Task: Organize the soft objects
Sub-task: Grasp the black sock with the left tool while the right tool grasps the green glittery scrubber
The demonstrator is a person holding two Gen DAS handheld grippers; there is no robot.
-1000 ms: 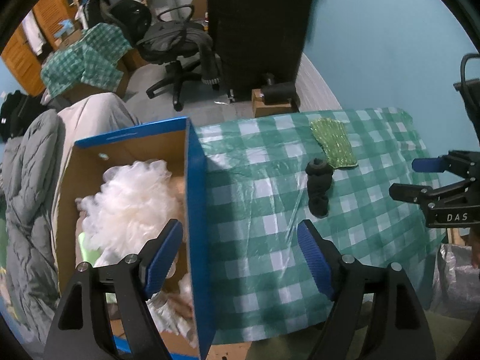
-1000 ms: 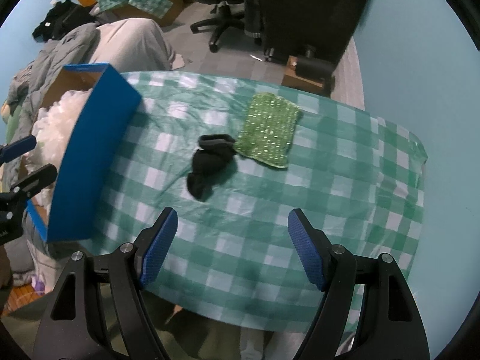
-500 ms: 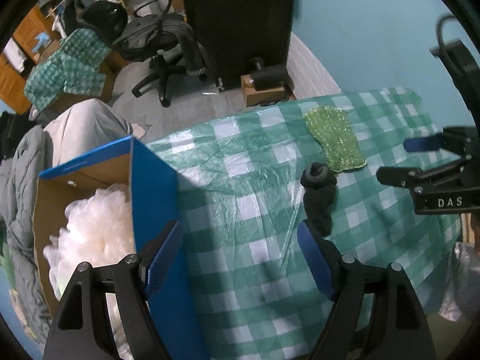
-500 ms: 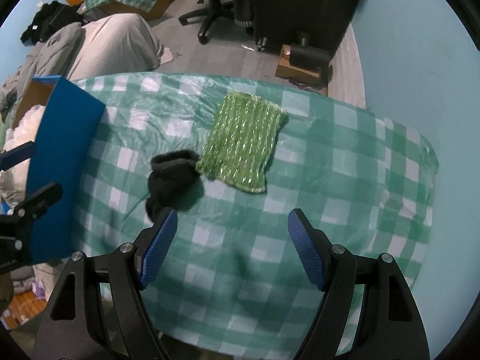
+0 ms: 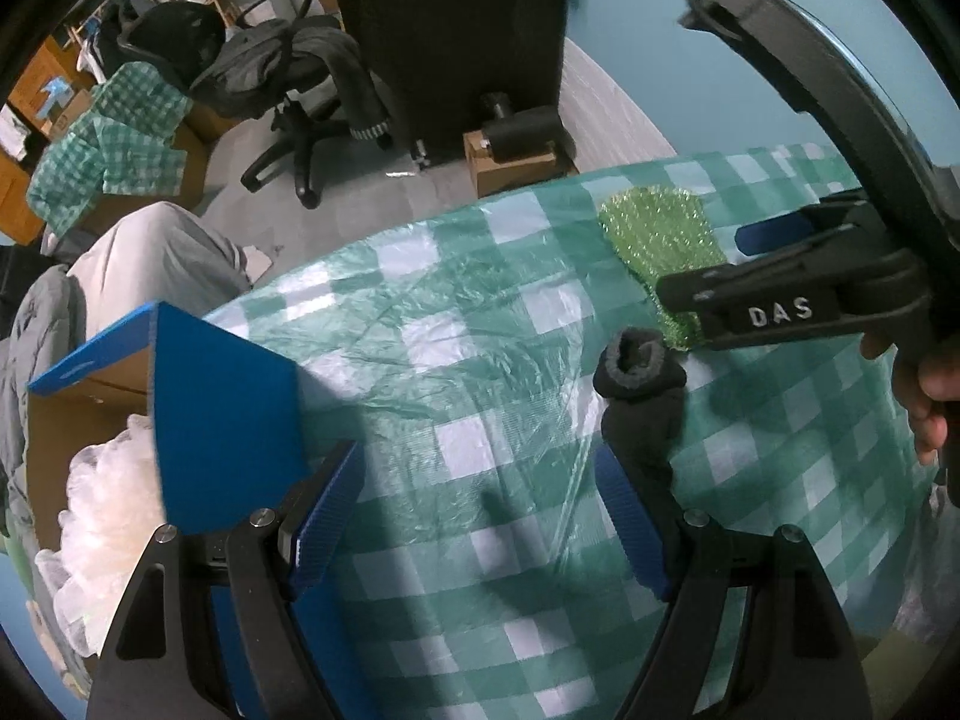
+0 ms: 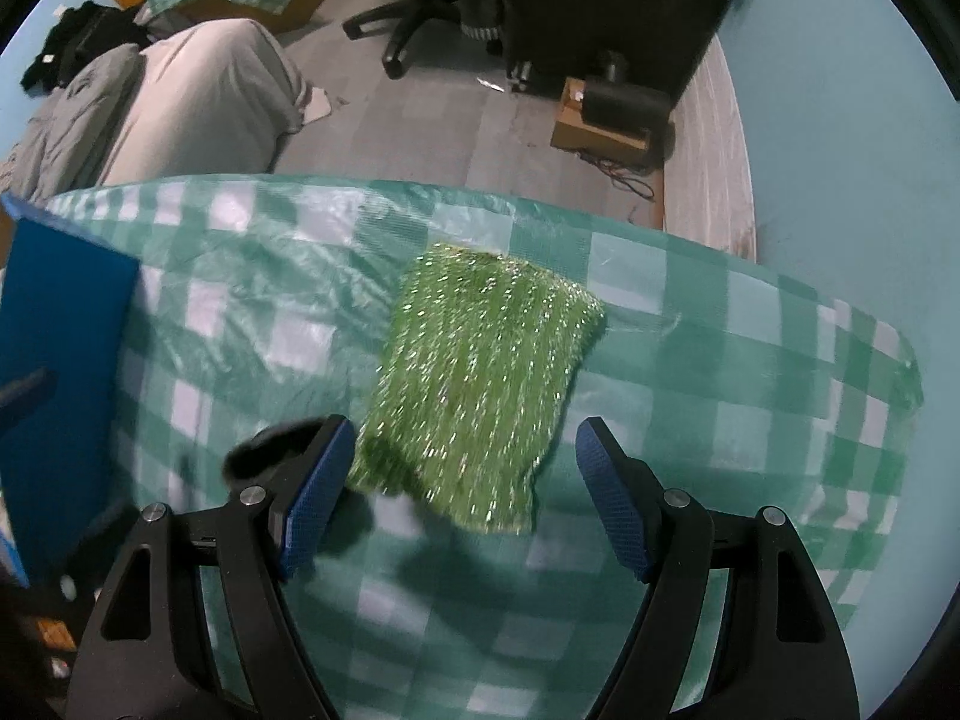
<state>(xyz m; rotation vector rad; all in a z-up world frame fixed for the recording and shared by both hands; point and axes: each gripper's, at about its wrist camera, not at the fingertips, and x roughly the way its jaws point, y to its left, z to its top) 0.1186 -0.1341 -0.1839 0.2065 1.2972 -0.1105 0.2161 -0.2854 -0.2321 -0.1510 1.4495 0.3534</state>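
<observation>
1. Left wrist view: the left tool stands wide with nothing between its ribbed blue pads, over the worktop, which wears a glossy, wrinkled green-and-white checked plastic cover.
2. A black sock, soft and knitted with a rolled grey-lined cuff, lies crumpled on the worktop just beyond the tool's right pad.
3. Past the sock lies a green cloth, flat, roughly rectangular, fuzzy and flecked with glittering thread; its near end sits just beside the sock's cuff.
4. Left of the sock, at the worktop's edge, stands a box of cardboard, blue outside and brown inside; it holds fluffy white stuffing.
5. The right tool, black with a white-lettered label, hangs over the cloth, a hand on its grip.
6. Right wrist view: the right tool is wide and grips nothing; the cloth lies between and beyond its pads, apart from both.
7. The sock, blurred, shows just left of the cloth, partly behind the left pad.
8. The box's blue wall stands further left of the cloth.
</observation>
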